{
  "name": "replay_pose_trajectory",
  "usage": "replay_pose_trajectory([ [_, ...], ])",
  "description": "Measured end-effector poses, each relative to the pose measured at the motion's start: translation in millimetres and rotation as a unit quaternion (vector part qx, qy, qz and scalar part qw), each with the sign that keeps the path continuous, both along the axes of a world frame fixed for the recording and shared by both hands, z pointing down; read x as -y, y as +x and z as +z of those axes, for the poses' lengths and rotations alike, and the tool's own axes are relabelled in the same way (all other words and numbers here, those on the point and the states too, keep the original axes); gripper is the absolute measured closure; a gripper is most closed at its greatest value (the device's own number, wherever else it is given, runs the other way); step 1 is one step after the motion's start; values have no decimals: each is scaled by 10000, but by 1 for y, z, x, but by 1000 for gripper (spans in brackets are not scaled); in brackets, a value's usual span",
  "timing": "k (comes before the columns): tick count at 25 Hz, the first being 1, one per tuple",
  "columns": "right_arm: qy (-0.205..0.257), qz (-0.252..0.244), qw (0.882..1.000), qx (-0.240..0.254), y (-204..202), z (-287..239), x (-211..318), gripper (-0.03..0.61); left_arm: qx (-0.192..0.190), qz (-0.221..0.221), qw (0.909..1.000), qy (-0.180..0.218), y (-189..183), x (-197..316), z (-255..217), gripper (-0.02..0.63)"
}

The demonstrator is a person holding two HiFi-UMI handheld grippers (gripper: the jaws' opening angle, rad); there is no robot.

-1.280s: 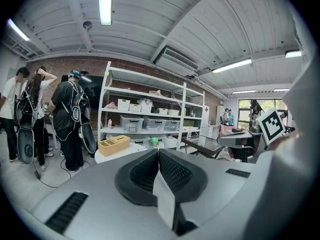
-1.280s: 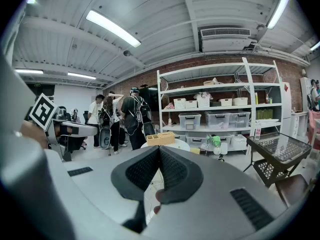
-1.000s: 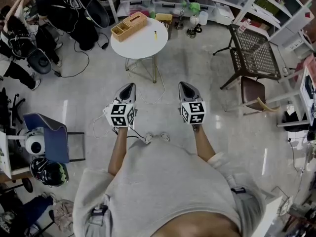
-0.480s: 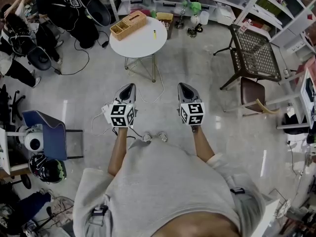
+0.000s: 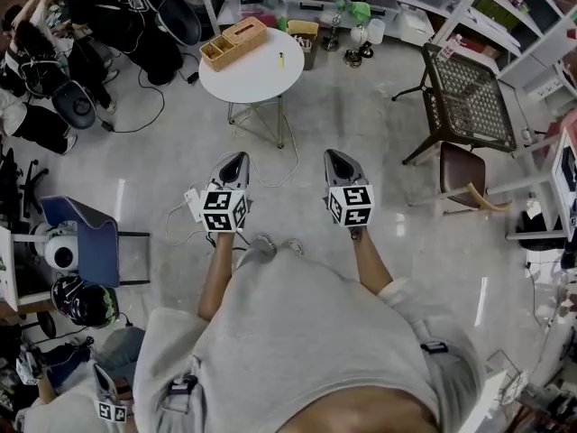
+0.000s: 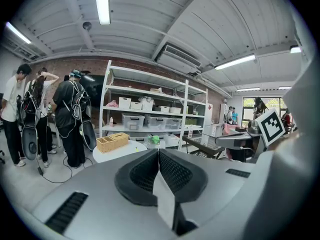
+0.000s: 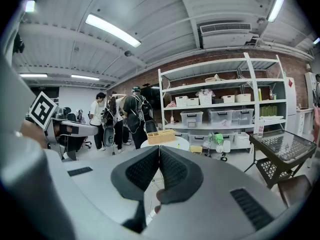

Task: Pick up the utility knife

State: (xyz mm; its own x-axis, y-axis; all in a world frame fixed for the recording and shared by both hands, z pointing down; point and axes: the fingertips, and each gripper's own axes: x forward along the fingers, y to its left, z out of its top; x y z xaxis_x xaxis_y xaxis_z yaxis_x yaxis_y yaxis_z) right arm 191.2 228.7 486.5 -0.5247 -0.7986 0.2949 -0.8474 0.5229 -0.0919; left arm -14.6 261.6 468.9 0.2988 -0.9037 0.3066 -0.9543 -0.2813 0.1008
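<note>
The left tongs [image 5: 236, 158] and right tongs [image 5: 332, 155] are both clenched on nothing, held side by side above the floor [image 5: 361, 115] and pointing toward 12 o'clock. Well ahead of them, the yellow utility knife [image 5: 280, 60] lies on the round white surface [image 5: 248, 84], at about 4 o'clock from the wooden box [image 5: 233, 43].

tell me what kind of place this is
Probably a lab or workshop space: tall white shelving loaded with plastic bins, a small round table standing in the open, and people nearby wearing harness-like gear.
</note>
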Motion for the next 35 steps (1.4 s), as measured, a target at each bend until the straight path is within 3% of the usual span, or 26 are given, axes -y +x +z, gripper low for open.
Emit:
replay_pose_trajectory([
  [15,-30,-65,10000,-60,-4,12,34,546,-49,24,10000,-27,0,35,13,592],
  [27,-45,82,9997,-232,-29,17,117,546,-209,292,9993,-28,-19,133,23,592],
  [35,-69,259,9992,-304,-66,9,185,546,-291,478,9984,-38,-55,211,17,592],
])
